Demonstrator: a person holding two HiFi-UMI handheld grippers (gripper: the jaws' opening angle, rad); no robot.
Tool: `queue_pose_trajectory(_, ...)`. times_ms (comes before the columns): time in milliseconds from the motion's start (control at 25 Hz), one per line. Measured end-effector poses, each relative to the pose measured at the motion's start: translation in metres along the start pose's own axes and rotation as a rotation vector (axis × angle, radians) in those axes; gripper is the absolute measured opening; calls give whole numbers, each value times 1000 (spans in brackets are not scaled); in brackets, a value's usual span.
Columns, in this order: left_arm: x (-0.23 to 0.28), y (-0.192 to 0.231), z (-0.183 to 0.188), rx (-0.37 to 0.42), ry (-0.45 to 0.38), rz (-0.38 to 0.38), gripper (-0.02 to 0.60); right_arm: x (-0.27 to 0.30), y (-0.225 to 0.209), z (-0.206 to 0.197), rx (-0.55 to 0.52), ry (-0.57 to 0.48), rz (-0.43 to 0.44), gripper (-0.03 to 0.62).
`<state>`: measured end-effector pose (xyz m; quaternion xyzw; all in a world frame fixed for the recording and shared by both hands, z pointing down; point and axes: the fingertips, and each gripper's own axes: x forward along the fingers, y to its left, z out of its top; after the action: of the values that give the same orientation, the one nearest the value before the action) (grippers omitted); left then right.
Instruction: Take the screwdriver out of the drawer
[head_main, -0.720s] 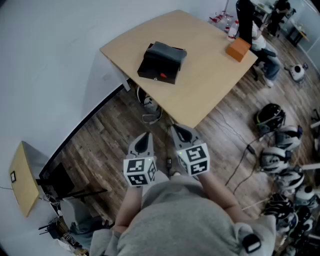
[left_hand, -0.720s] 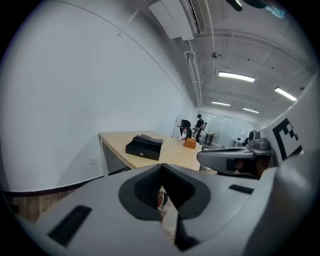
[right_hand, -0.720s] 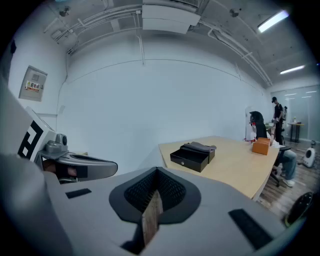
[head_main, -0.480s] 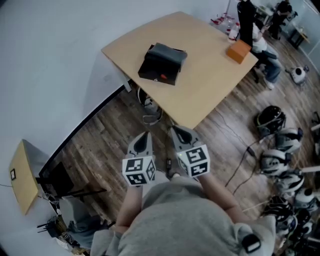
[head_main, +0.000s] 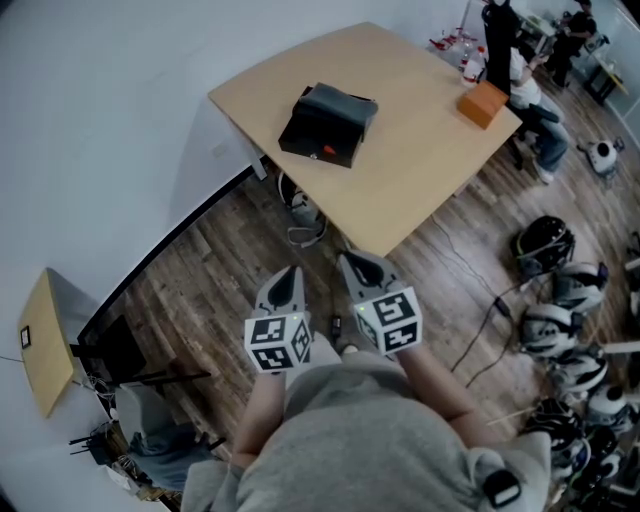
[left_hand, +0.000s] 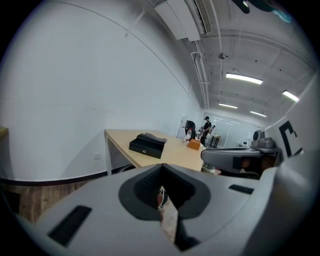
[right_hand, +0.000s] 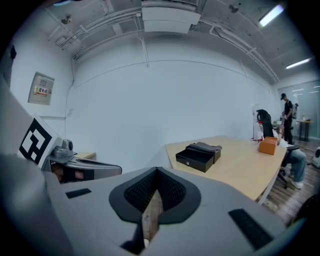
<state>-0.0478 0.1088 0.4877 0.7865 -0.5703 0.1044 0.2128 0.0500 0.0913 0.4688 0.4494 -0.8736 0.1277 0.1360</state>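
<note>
**Status: approach only, drawer not yet reached**

Left gripper (head_main: 288, 272): held short of the table (head_main: 420, 170), off its near corner and over the wooden floor (head_main: 210, 280). Fingers (left_hand: 142, 187) clenched pad to pad, nothing between them. Aimed toward the table, well apart from anything on it.

Drawer unit (head_main: 328, 125): black, resting on the table toward its far left edge. Front face closed as far as visible, with a small red mark on it and a dark lump lying on the lid. Untouched by either gripper.

Screwdriver: not visible in any view. Judged to be inside the closed drawer unit on the table.

Right gripper (head_main: 352, 262): just beside the left one, likewise short of the table's near corner. Fingers (right_hand: 172, 192) clenched shut and empty.

Orange box (head_main: 483, 103): on the table at its far right edge, no part of the task.

Helmets (head_main: 545, 240): scattered on the floor to the right of the table, clear of the work.

Progress: nothing done yet. Left to do: close in on the table, release one set of fingers, pull the drawer open, find and grasp the screwdriver, lift it out.
</note>
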Motion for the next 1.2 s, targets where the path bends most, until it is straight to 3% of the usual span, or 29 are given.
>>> queue_pose_trajectory(400,40,17,14,2,25,-30,2,47,-30,15,-1,13,-40,-1)
queue_pose_trajectory(1200,192,98,112,31,47,-107,2,215,-109,86,-31,101,-98,0)
